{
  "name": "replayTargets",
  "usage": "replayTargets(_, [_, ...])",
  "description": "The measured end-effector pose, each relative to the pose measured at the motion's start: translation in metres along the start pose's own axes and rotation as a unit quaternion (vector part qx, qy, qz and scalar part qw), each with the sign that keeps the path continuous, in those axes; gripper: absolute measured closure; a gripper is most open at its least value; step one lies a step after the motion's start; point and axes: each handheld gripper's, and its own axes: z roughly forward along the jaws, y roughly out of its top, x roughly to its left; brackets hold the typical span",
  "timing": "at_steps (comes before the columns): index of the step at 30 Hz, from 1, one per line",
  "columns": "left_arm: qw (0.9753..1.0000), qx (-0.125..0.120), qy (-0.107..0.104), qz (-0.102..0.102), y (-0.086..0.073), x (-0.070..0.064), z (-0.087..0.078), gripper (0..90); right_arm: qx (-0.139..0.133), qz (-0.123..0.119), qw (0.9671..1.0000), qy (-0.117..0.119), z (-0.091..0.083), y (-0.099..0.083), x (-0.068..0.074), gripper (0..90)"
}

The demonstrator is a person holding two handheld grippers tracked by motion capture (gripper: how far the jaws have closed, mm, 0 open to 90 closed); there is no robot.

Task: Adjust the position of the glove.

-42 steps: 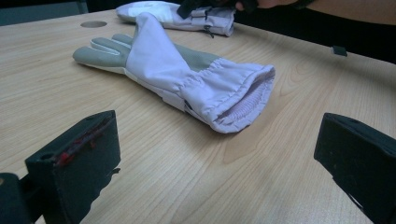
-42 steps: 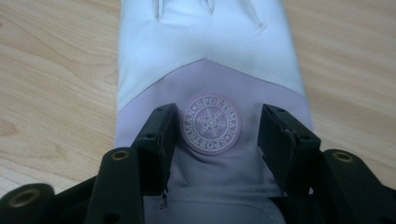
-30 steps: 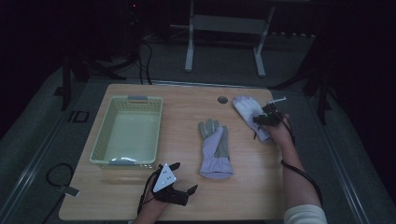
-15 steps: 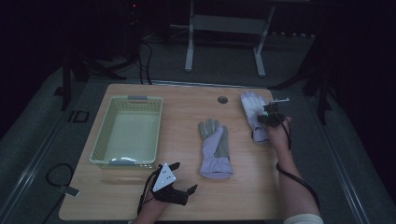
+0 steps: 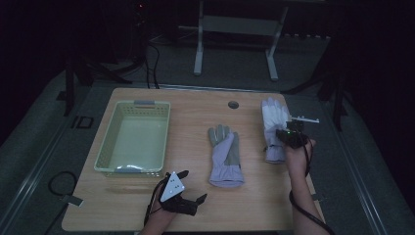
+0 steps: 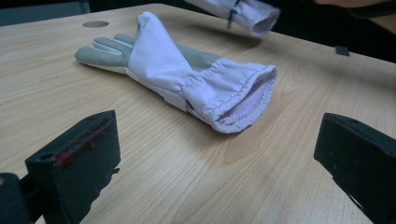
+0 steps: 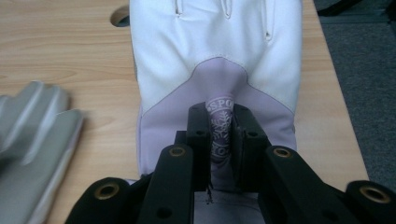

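Our right tongs (image 7: 220,140) pinch only a fabric fold of the far-right-edge glove (image 7: 215,60); it may slip. Left tongs (image 6: 219,154) gape, empty.

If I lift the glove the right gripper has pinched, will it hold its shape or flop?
Probably flop: the right gripper has bunched the glove's thin fabric into a raised fold, so it looks soft. It likely weighs little, being empty cloth lying flat. The pinch holds just that fold, so the fingers and cuff would likely droop either side.
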Motion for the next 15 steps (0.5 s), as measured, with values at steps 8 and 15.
replayTargets(8, [1.0000, 0.000, -0.001, 0.000, 0.000, 0.000, 0.000, 0.3, -0.040, 0.002, 0.9987, -0.032, -0.048, -0.017, 0.019, 79.3])
replayTargets(15, [1.0000, 0.001, 0.000, 0.000, 0.000, 0.000, 0.000, 0.3, -0.026, 0.014, 0.9988, -0.039, -0.057, -0.035, 0.019, 79.4])
